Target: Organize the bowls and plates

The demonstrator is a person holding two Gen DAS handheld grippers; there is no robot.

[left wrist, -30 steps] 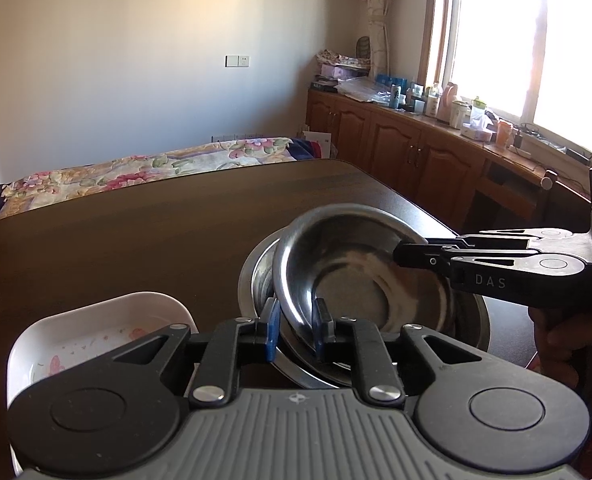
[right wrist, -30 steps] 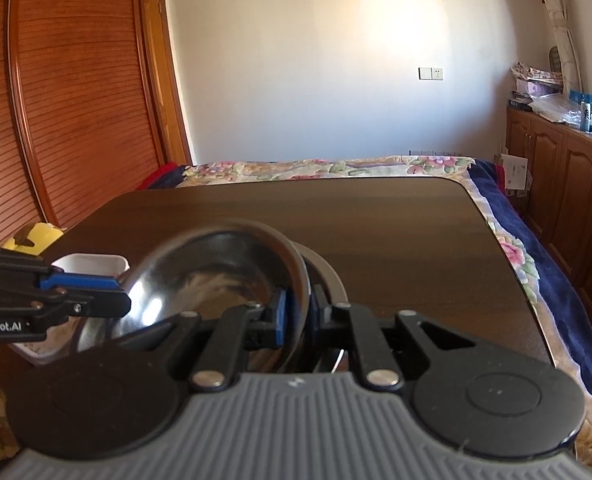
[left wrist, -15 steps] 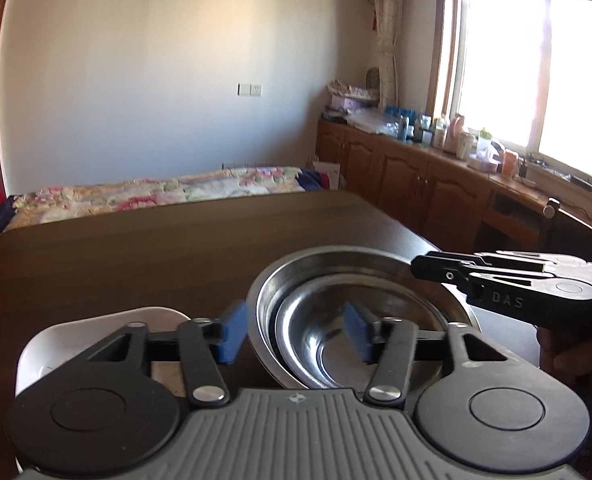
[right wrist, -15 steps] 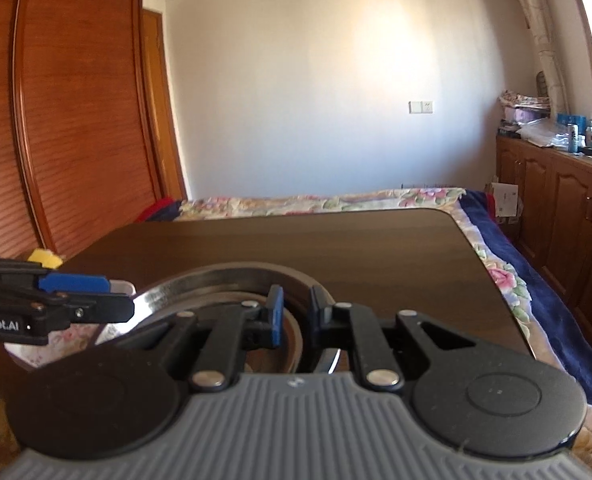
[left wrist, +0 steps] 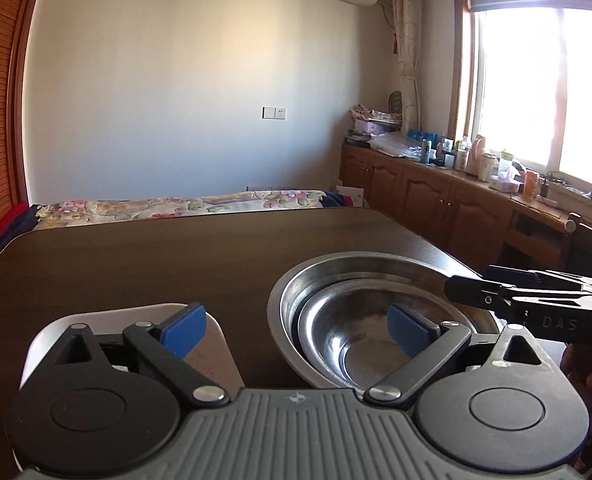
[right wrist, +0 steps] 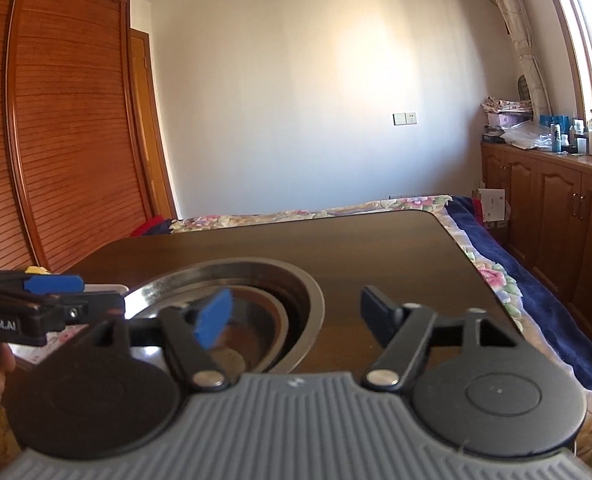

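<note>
Dark table point(left wrist: 143, 264) carrying small bowl point(left wrist: 360, 336) nested in big bowl point(left wrist: 296, 292) near its right edge, white plate point(left wrist: 215, 344) just left, left gripper point(left wrist: 296, 326) and right gripper point(right wrist: 296, 312) both wide and empty; risk of a careless finger nudging the steel stack off the edge.

Dark wooden table point(left wrist: 135, 264) bears steel bowl point(left wrist: 296, 296) and white dish point(left wrist: 47, 332).
</note>
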